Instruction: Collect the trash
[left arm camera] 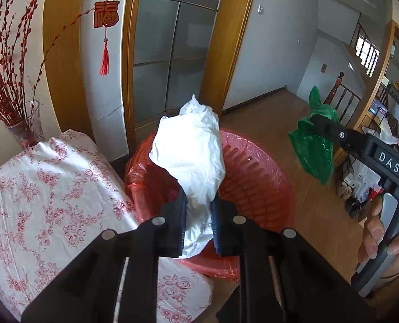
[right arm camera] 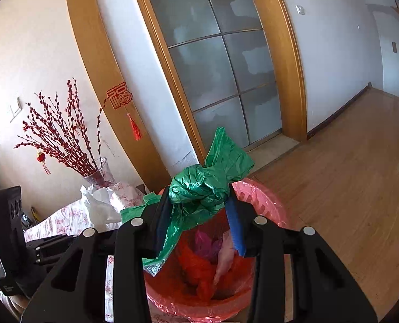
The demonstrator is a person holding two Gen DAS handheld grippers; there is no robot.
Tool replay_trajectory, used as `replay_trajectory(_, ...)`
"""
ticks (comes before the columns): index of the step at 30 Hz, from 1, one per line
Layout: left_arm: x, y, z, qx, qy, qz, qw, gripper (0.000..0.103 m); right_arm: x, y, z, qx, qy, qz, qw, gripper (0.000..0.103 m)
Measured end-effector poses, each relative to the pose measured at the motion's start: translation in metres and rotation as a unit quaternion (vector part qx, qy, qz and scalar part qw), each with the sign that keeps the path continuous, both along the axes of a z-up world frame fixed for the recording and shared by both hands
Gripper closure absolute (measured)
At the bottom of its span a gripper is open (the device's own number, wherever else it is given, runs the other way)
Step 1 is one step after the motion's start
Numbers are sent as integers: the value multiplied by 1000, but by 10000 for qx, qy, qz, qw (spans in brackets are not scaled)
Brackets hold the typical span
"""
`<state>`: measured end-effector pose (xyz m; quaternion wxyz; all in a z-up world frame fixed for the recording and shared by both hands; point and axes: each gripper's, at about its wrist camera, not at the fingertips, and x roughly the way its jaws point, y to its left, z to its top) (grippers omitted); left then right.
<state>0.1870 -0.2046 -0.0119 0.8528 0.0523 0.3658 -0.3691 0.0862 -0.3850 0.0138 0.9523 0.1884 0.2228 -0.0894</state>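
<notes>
The left gripper (left arm camera: 198, 215) holds a soft, light white plastic bag (left arm camera: 191, 150) in its jaws above the red bin (left arm camera: 256, 172), while the right gripper (right arm camera: 199, 215) pinches a crumpled green bag (right arm camera: 199, 188) below its knot, probably the firmest place.

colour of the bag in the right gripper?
Green, a knotted plastic bag clamped in the right gripper; the right wrist view shows it best.

Reading "DAS" in white letters on the right gripper (left arm camera: 316, 123) body. Showing the character 福 on a red hanging ornament (left arm camera: 105, 16) against the wall.
</notes>
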Motion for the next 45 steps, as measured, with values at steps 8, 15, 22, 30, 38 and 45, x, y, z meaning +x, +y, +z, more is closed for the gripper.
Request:
replay_trajectory(8,10,-17,-28,198,215,-10,9996,70,10,-18,-7,231,23,19,9997,46)
replay_trajectory(15,13,3,-37,314,173,238,9991,59,-4,-14,-12,150,79,-128,9998,29)
replay_trajectory(22,-32,51,-8,350,-1083,988,9886,17,-37,38,-5,-987,-97,-259,9947,2)
replay_trajectory(30,-101,119,18,352,-2218,2130,9509,4,-73,95,-11,-1238,-161,-228,9919,2)
replay_trajectory(38,-134,168,20,240,-2084,2854,9352,4,-98,142,-21,-1689,69,-306,9851,2)
replay_trajectory(45,-155,194,10,-63,-1745,3027,9370,4,-114,156,-25,-1581,66,-252,9871,2)
